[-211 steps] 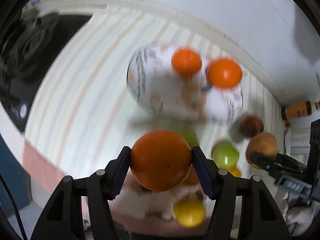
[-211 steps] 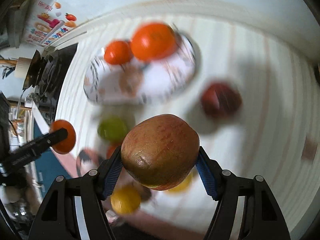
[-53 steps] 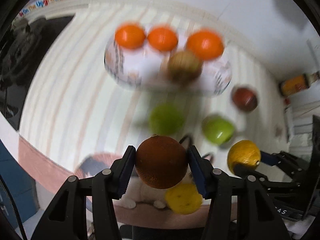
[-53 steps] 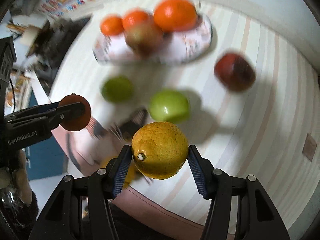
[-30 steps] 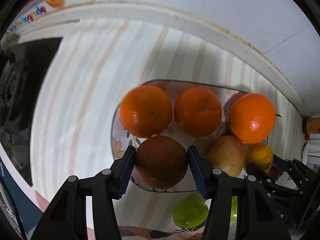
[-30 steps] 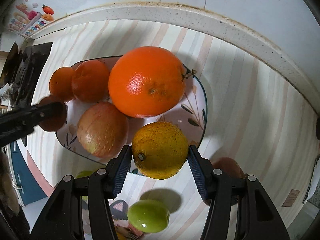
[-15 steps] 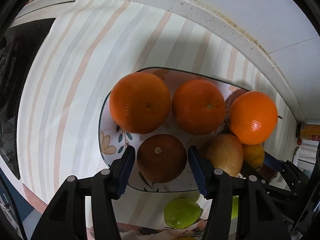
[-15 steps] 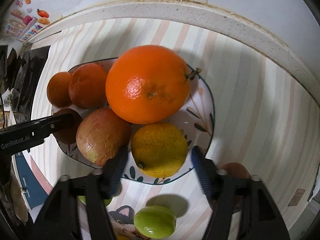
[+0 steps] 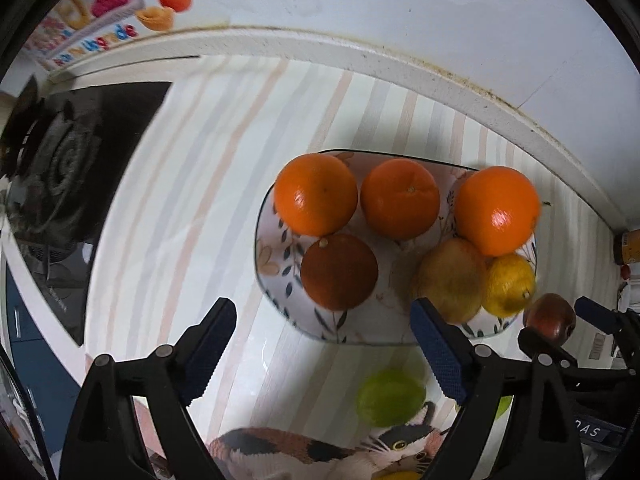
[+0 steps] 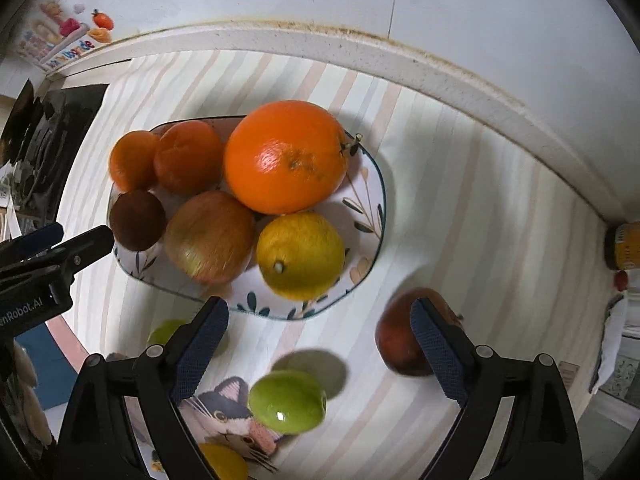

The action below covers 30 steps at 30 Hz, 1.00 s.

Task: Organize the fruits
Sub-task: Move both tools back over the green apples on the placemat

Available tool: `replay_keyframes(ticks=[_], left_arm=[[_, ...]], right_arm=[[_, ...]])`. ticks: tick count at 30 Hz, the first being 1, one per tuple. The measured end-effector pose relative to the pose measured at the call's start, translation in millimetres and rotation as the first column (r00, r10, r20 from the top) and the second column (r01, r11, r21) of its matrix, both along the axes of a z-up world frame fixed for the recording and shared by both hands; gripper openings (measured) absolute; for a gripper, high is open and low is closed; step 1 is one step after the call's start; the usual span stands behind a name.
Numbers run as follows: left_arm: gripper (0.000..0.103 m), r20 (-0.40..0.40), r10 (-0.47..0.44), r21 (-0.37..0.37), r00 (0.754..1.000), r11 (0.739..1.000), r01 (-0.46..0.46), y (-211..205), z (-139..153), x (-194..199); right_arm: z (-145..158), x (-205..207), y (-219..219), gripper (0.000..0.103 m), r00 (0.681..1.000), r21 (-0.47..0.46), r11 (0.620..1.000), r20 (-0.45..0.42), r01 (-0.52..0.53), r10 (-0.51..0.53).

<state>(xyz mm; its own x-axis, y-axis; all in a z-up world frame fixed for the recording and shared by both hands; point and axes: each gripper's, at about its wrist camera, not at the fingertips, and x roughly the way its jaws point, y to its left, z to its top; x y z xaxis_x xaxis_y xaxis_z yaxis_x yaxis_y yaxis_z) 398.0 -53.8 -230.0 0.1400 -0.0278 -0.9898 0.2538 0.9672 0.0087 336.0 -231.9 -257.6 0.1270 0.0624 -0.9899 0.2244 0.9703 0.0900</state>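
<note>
A floral plate (image 9: 276,268) (image 10: 360,200) on the striped cloth holds three oranges, the largest (image 10: 286,156) (image 9: 496,210) at its right, a dark brown orange (image 9: 339,271) (image 10: 137,220), an apple (image 10: 210,236) (image 9: 450,280) and a lemon (image 10: 300,255) (image 9: 508,285). My left gripper (image 9: 322,344) is open and empty, just in front of the brown orange. My right gripper (image 10: 320,338) is open and empty, in front of the lemon. Two green fruits (image 10: 287,400) (image 10: 170,334) and a red apple (image 10: 404,336) lie on the cloth near the plate.
A cat-print mat (image 10: 224,412) with a yellow fruit (image 10: 224,462) lies at the near edge. A black stove (image 9: 60,160) is at the left. A bottle (image 10: 624,248) stands at the right by the wall ledge (image 10: 400,56).
Both grippers carried their fruit to the plate, opened and let go: the brown orange and the lemon now rest on the plate. Both grippers have pulled back and stand wide open.
</note>
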Motion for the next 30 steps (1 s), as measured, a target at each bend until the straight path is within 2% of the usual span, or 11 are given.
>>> replay_keyframes(ticks=[11,23,30], left_arm=[[0.089,0.174,0.038,-0.012,0.984,0.999,-0.036,21.1,66.5,-66.3],[0.089,0.271,0.044,-0.049,0.962,0.998,-0.032,29.2,125.1,-124.4],[0.089,0.307,0.034,-0.064,0.951,0.998,-0.015,27.7,147.9,-148.2]], right_arm=[[68.2,-57.8,7.5,0.095,0.99,-0.022,1.0,0.143,-0.009,0.012],[146.2,-116.9,21.2,0.095,0.959,-0.025,0.999,0.28,-0.028,0.034],[173.2,-142.0,25.1,0.095,0.947,-0.012,0.999,0.321,-0.03,0.032]])
